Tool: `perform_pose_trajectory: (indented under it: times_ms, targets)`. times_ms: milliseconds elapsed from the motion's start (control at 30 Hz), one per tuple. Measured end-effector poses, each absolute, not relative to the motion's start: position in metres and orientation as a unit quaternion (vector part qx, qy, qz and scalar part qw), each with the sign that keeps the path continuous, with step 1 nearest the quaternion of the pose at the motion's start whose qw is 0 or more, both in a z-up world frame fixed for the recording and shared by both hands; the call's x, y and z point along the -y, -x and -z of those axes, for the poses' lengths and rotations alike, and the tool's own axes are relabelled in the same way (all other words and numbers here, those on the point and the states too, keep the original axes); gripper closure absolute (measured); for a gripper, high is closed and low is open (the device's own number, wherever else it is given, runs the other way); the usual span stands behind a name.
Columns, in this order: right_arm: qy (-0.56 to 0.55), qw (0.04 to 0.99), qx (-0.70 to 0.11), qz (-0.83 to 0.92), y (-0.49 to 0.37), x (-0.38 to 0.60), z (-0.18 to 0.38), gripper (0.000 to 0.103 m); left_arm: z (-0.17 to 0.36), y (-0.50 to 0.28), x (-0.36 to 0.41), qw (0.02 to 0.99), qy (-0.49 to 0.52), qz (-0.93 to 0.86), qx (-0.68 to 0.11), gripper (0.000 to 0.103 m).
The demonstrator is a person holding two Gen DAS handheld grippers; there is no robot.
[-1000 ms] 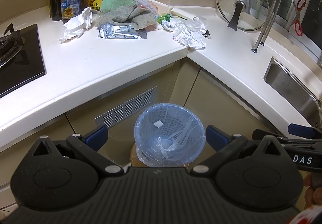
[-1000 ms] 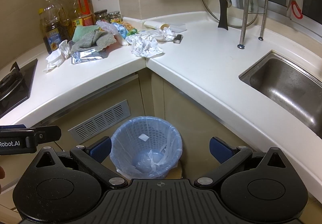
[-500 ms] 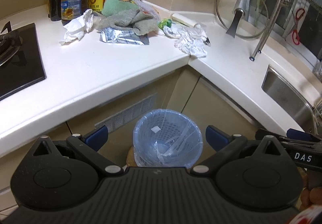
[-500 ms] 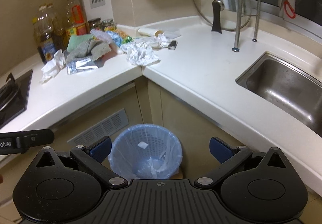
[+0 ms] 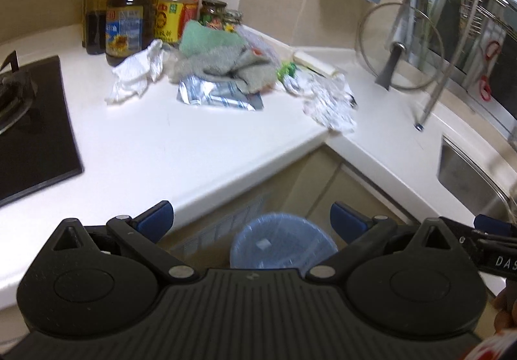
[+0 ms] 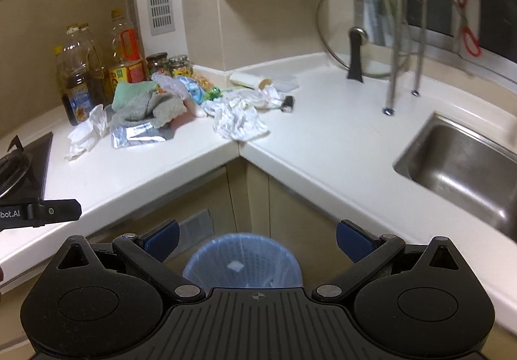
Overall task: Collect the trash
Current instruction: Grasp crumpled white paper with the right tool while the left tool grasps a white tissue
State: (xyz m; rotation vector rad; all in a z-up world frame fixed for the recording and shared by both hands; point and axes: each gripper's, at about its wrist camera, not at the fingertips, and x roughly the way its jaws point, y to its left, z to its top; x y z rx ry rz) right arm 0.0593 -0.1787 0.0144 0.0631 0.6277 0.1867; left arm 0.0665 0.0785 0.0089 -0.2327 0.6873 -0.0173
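Both grippers hang unclenched and empty above the lined bin (image 6: 242, 259) on the kitchen floor: left gripper (image 5: 252, 221), right gripper (image 6: 257, 238). The trash sits on the corner countertop (image 6: 323, 146): a crumpled white paper (image 6: 239, 122) at the edge, a foil pouch (image 6: 137, 135) and a tissue wad (image 5: 135, 77). All look light, soft and crushable; the paper's raised folds offer the easiest pinch.

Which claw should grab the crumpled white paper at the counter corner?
Probably the right gripper. It is open and empty, and the crumpled paper sits almost straight ahead of it. For the left gripper, also open, the paper lies off to its right.
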Motion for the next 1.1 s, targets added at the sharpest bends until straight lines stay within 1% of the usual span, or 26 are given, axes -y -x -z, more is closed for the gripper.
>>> perform_pose_trajectory:
  times_ms: [200, 500, 567, 600, 633, 767, 867, 933, 967, 1000, 1033, 1100]
  targets:
    - [-0.016, 0.943, -0.299, -0.147, -0.149, 0.181, -0.006, 0.001, -0.005, -0.121, -0.079, 0.941, 0.128, -0.042, -0.311, 0.000]
    - [0.029, 0.921, -0.297, -0.251, -0.279, 0.179, 0.012, 0.001, -0.002, -0.193, -0.063, 0.922, 0.153, -0.137, -0.327, 0.000]
    - [0.043, 0.915, -0.294, -0.272, -0.297, 0.175, 0.017, 0.004, 0.000, -0.201, -0.060, 0.918, 0.154, -0.153, -0.333, 0.000]
    - [0.048, 0.912, -0.296, -0.281, -0.305, 0.172, 0.019, 0.011, 0.000, -0.204, -0.059, 0.916, 0.152, -0.159, -0.334, 0.000]
    - [0.051, 0.908, -0.299, -0.288, -0.312, 0.169, 0.022, 0.015, 0.000, -0.208, -0.058, 0.915, 0.150, -0.165, -0.335, 0.000]
    - [0.062, 0.903, -0.301, -0.299, -0.330, 0.162, 0.029, 0.018, 0.001, -0.221, -0.059, 0.915, 0.141, -0.173, -0.337, 0.000]
    - [0.064, 0.901, -0.310, -0.298, -0.340, 0.157, 0.033, 0.029, 0.002, -0.233, -0.063, 0.916, 0.138, -0.166, -0.338, 0.000]
    - [0.067, 0.901, -0.313, -0.294, -0.343, 0.155, 0.034, 0.038, 0.002, -0.241, -0.064, 0.917, 0.140, -0.159, -0.339, 0.001]
    - [0.072, 0.901, -0.311, -0.292, -0.344, 0.153, 0.035, 0.041, 0.002, -0.244, -0.065, 0.918, 0.140, -0.154, -0.338, 0.001]
    - [0.079, 0.902, -0.310, -0.291, -0.344, 0.152, 0.036, 0.050, 0.002, -0.248, -0.065, 0.919, 0.138, -0.149, -0.337, 0.001]
    - [0.085, 0.902, -0.309, -0.289, -0.344, 0.151, 0.036, 0.065, 0.002, -0.251, -0.065, 0.921, 0.134, -0.145, -0.337, 0.001]
    - [0.090, 0.905, -0.304, -0.283, -0.344, 0.150, 0.036, 0.079, 0.002, -0.256, -0.067, 0.923, 0.127, -0.139, -0.336, 0.001]
